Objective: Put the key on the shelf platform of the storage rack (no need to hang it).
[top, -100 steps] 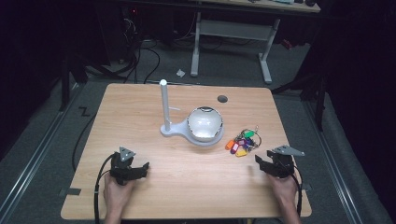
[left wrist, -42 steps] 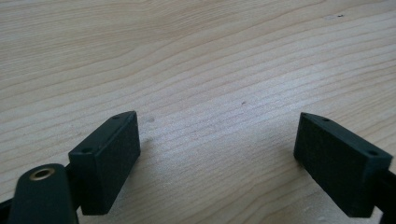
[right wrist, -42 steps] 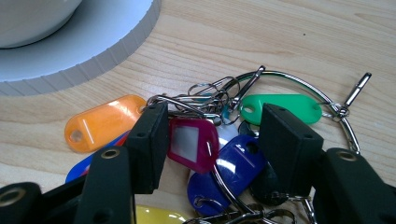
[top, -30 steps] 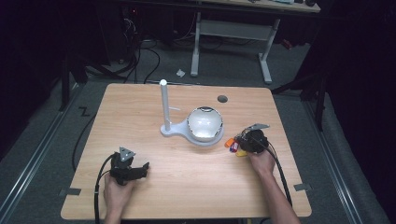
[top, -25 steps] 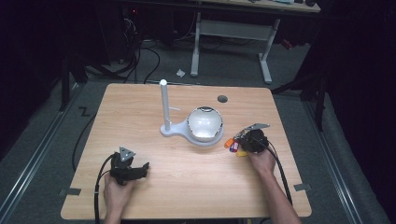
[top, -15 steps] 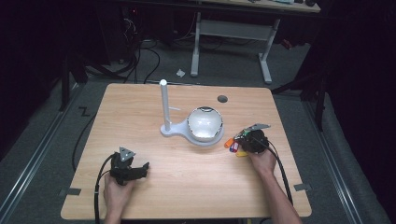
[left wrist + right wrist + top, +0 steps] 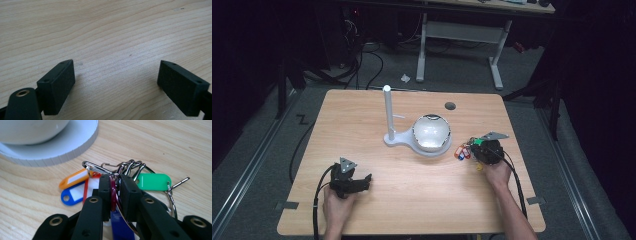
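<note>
Plastic key tags (image 7: 75, 185) on metal rings lie on our table (image 7: 412, 200), beside the white stand (image 7: 424, 136). Our right gripper (image 7: 115, 182) pinches a red tag; light, floppy, likely tangling. Left gripper (image 7: 116, 75) gapes empty.

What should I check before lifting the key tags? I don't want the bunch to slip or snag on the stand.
1. Right gripper shut on the key tag bunch: ok, jaws pinch a dark red tag.
2. Whole bunch secured: cannot tell; the orange tag, blue tag and green tag lie loose on the table.
3. Bunch apart from the white stand base: ok.
4. Left gripper out of the way: ok, open over bare wood.
5. Post clear of the lift path: ok.
</note>
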Demonstrator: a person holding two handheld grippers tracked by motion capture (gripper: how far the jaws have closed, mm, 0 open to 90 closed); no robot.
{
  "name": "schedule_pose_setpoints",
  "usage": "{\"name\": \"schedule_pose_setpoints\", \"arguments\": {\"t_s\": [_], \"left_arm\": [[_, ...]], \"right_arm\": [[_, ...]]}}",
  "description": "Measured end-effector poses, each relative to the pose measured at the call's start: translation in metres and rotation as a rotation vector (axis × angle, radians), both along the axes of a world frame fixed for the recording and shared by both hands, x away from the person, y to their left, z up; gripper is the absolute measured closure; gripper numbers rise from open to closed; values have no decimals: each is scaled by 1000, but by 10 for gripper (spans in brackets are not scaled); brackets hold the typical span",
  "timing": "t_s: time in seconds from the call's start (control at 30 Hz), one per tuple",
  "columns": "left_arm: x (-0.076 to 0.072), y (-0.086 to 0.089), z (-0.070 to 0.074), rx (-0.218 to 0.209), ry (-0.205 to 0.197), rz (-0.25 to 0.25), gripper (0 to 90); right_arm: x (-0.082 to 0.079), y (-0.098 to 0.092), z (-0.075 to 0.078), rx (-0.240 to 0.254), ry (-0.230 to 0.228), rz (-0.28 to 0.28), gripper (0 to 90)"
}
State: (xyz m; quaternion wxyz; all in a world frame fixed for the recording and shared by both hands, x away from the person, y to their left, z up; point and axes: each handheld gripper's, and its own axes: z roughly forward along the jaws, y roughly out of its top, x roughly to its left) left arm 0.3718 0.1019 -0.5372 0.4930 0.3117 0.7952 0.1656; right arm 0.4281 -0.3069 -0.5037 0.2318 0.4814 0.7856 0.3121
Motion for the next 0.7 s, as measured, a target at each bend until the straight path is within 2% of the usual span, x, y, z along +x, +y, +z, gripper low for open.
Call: {"name": "schedule_pose_setpoints", "arguments": {"t_s": [0.07, 0.23, 0.37, 0.7], "left_arm": [[0, 0, 0, -1, 0, 1, 149], [0, 0, 0, 0, 0, 1, 149], [0, 0, 0, 0, 0, 0, 149], [0, 0, 0, -1, 0, 1, 149]], "right_arm": [[-2, -1, 0, -9, -3, 1, 798], [-7, -6, 7, 6, -36, -2, 802], [-12, -11, 19, 17, -78, -11, 816], [-21, -26, 44, 47, -122, -10, 822]]}}
